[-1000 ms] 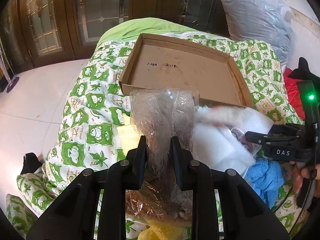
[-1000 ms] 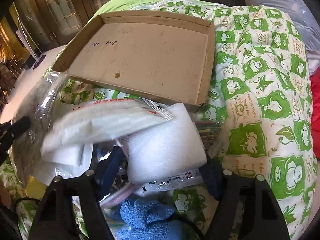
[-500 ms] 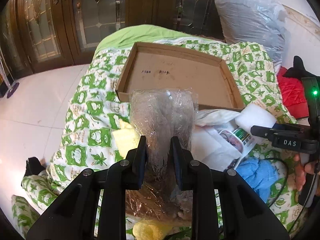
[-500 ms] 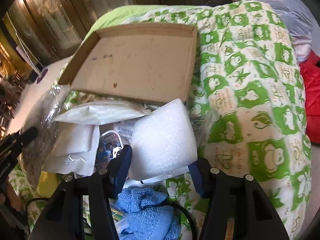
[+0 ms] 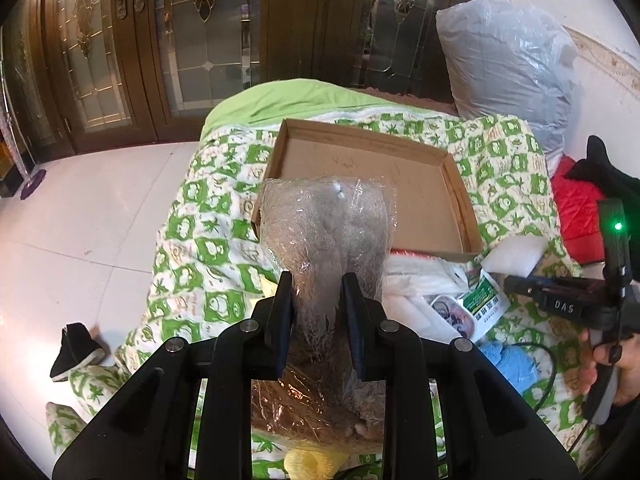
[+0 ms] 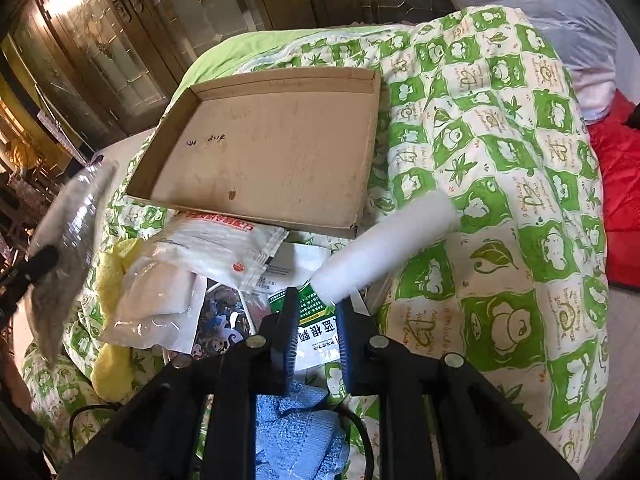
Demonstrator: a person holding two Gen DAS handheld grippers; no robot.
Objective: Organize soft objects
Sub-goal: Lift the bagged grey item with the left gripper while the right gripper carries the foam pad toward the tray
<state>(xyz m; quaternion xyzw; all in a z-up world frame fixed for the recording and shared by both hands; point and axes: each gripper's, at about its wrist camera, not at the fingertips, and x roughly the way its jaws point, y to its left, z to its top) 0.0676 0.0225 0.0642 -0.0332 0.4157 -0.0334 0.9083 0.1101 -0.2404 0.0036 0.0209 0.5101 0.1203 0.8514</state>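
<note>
Both jaws clench: left bagged fur (image 5: 326,236), right foam sheet (image 6: 384,246), over quilt (image 6: 500,152).

Quilted bed (image 6: 500,208) w/ cardboard tray (image 6: 264,160)

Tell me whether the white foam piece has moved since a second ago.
Yes. The white foam piece, nipped by the right gripper, has swung edge-on, now reaching right past the cardboard tray corner.

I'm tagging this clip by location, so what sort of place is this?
Most likely a bedroom in a home: a quilt with green cartoon print covers what looks like a bed, dark wooden doors with leaded glass stand behind, and a shoe lies on the white tile floor.
</note>
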